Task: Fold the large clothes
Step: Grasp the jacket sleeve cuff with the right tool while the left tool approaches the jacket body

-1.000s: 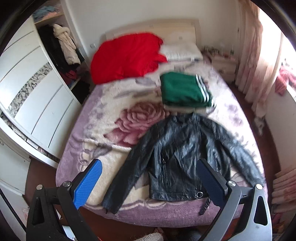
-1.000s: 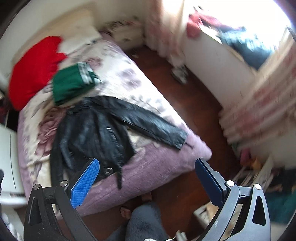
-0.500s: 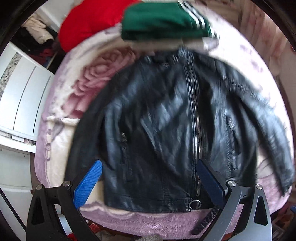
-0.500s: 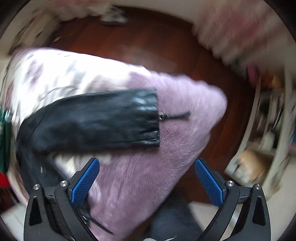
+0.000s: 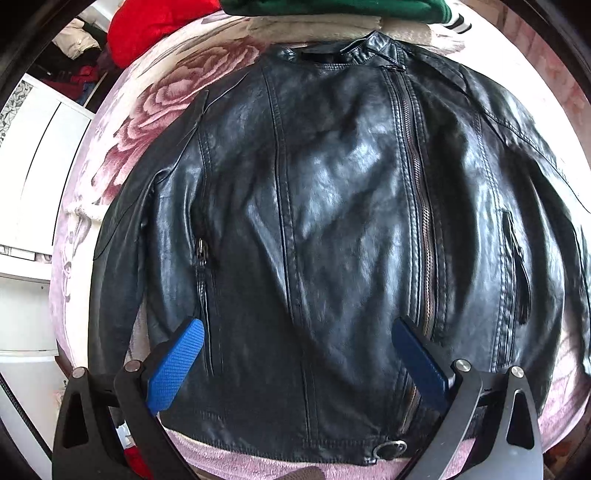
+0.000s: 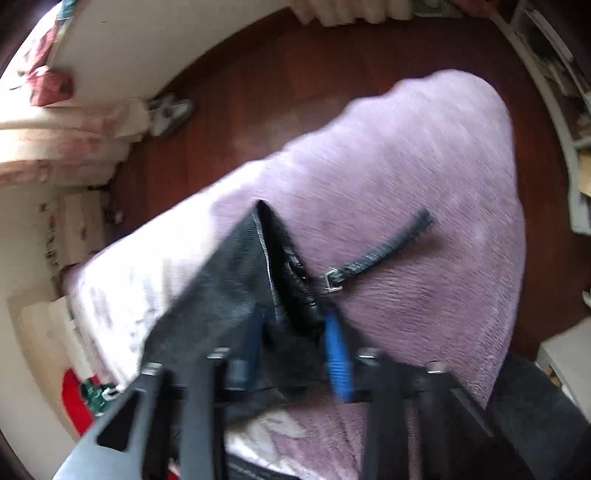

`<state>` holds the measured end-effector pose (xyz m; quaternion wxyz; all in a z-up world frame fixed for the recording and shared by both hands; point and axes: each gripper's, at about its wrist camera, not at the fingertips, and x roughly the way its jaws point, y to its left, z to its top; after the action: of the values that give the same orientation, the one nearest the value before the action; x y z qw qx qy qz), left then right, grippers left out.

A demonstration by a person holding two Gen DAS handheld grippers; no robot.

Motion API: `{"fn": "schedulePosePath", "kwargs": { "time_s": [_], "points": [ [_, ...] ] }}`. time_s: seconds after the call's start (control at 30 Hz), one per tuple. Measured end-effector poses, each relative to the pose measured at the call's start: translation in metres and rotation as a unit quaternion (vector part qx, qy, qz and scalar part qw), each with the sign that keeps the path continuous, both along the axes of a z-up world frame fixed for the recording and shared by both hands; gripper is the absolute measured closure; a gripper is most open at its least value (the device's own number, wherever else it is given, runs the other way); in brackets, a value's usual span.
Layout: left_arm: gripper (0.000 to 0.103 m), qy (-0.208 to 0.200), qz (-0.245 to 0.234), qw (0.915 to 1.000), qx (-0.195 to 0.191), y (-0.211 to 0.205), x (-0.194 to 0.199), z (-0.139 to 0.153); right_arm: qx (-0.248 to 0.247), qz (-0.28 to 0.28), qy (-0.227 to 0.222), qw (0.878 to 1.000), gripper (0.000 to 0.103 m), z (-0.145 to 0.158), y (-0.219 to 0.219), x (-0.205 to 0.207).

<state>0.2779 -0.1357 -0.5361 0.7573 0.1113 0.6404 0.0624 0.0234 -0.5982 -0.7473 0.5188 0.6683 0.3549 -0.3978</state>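
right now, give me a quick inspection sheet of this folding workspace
surface: bed under a purple floral blanket, its corner overhanging the wood floor.
job's things: black leather jacket spread front-up, zipped; sleeve cuff raised, its strap trailing on the blanket.
clutter: folded green garment above the collar; red garment beyond.
grippers: left claw open above the hem; right claw shut on the sleeve cuff.
cables: nothing seen.
surroundings: white wardrobe, curtains, nightstand.
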Motion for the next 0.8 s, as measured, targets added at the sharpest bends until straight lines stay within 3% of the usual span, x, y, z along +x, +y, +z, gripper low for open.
{"fn": "schedulePosePath", "kwargs": {
  "time_s": [0.13,0.27,0.33,0.4,0.43,0.47,0.57,0.73,0.8],
  "points": [
    [0.000,-0.010,0.008,0.9997,-0.019,0.003,0.008,0.003,-0.051,0.048,-0.015,0.997,0.091,0.033,-0.020,0.020],
    [0.000,-0.008,0.011,0.9992,-0.037,0.003,0.013,0.002,-0.102,0.071,-0.043,0.991,0.094,0.064,-0.055,0.037],
    [0.000,-0.010,0.011,0.9989,-0.044,0.004,0.013,0.002,-0.091,0.101,-0.039,0.990,0.093,0.064,-0.065,0.047],
    [0.000,-0.006,0.012,0.9987,-0.048,0.003,0.011,0.001,-0.048,0.104,-0.029,0.993,0.081,0.043,-0.066,0.043],
    [0.000,-0.003,0.014,0.9985,-0.052,0.003,0.010,-0.001,-0.015,0.096,-0.029,0.995,0.066,0.027,-0.062,0.038],
    [0.000,-0.001,0.015,0.9983,-0.056,0.003,0.008,-0.002,0.003,0.078,-0.043,0.996,0.054,0.013,-0.058,0.030],
    [0.000,0.005,0.012,0.9984,-0.054,0.002,0.004,-0.008,0.033,0.018,-0.095,0.995,0.039,-0.019,-0.039,0.016],
    [0.000,0.011,0.013,0.9986,-0.051,0.003,-0.004,-0.017,0.004,-0.047,-0.139,0.989,0.014,-0.040,-0.024,0.021],
    [0.000,0.014,0.019,0.9984,-0.052,0.006,-0.007,-0.017,-0.006,-0.042,-0.124,0.991,0.014,-0.034,-0.022,0.029]
  ]
}}
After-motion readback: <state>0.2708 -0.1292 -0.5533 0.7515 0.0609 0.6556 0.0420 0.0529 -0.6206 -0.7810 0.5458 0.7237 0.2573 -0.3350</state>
